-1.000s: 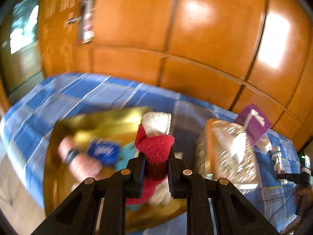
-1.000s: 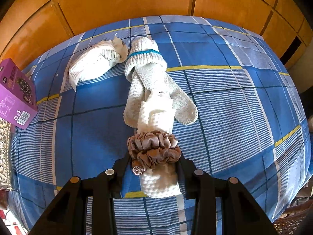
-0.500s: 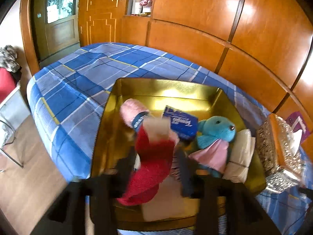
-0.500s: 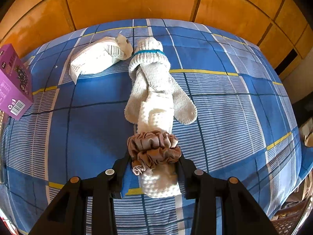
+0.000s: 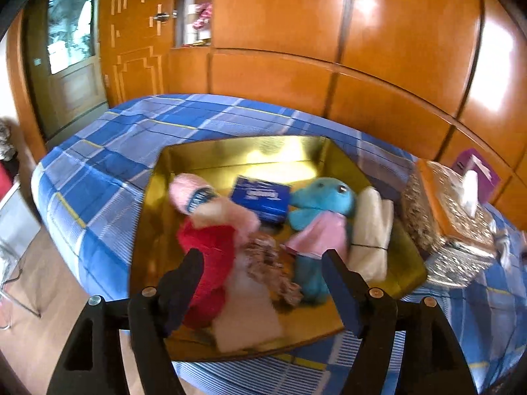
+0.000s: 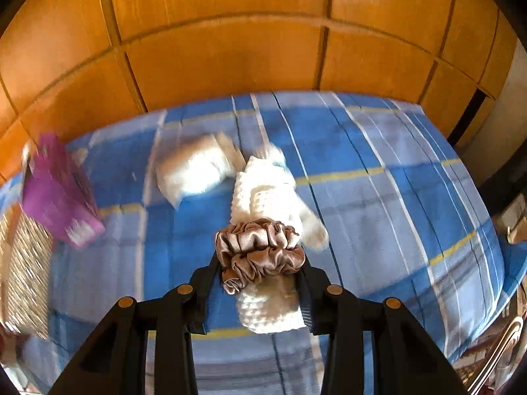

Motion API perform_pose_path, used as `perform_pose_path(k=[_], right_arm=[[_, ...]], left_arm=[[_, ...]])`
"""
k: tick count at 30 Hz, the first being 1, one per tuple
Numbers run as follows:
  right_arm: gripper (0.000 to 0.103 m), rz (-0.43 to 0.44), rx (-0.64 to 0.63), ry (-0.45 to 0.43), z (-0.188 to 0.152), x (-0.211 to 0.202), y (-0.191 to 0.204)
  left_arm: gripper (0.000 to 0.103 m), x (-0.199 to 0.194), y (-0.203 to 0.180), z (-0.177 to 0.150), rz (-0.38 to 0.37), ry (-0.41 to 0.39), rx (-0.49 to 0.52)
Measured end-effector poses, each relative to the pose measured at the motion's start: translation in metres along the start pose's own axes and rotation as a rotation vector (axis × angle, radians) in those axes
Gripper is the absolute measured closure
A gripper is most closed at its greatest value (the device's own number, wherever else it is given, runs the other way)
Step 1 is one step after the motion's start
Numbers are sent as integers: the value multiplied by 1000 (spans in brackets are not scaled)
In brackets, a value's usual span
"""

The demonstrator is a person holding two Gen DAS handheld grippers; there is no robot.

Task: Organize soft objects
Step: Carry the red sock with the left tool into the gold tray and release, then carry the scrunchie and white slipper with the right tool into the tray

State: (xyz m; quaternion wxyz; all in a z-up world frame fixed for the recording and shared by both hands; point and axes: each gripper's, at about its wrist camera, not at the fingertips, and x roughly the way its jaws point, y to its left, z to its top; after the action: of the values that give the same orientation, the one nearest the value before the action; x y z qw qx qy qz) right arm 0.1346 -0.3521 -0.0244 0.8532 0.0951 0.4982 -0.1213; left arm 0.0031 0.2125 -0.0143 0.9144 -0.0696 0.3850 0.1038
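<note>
A gold tray (image 5: pixel 243 146) on the blue plaid bed holds a pink roll (image 5: pixel 187 187), a blue packet (image 5: pixel 260 197), a teal plush toy (image 5: pixel 322 197) and a folded white cloth (image 5: pixel 372 230). A red and white cloth roll (image 5: pixel 207 253) lies in the tray's near end. My left gripper (image 5: pixel 263 263) hovers over it, jaws opening, pads clear of the roll. My right gripper (image 6: pixel 260 263) is shut on a white waffle cloth roll (image 6: pixel 270 312) ringed by a brown scrunchie (image 6: pixel 260 243), held above the bed. Below it lie pale socks (image 6: pixel 309 227).
A glittery tissue box (image 5: pixel 444 210) and a purple box (image 5: pixel 474 171) stand right of the tray. In the right wrist view a white packet (image 6: pixel 194 171) and the purple box (image 6: pixel 56 194) lie on the bedspread (image 6: pixel 395 197). Wooden wall panels back the bed; floor lies left.
My left gripper opened and let go of the red and white roll, which now lies in the gold tray. My right gripper rose from the bed with the white roll.
</note>
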Motion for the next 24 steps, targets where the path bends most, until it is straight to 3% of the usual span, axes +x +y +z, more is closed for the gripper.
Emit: perform_pose_path(k=[7, 12, 18, 24], right_arm=[[65, 43, -42, -61, 81, -4, 62], [65, 204, -115, -125, 122, -22, 138], [65, 436, -346, -153, 104, -49, 241], [65, 579, -570, -121, 40, -71, 311]], left_arm=[[27, -4, -17, -5, -49, 11, 29], [27, -6, -18, -6, -50, 12, 37], [27, -7, -8, -9, -35, 16, 23], [22, -10, 0, -8, -12, 1, 4]])
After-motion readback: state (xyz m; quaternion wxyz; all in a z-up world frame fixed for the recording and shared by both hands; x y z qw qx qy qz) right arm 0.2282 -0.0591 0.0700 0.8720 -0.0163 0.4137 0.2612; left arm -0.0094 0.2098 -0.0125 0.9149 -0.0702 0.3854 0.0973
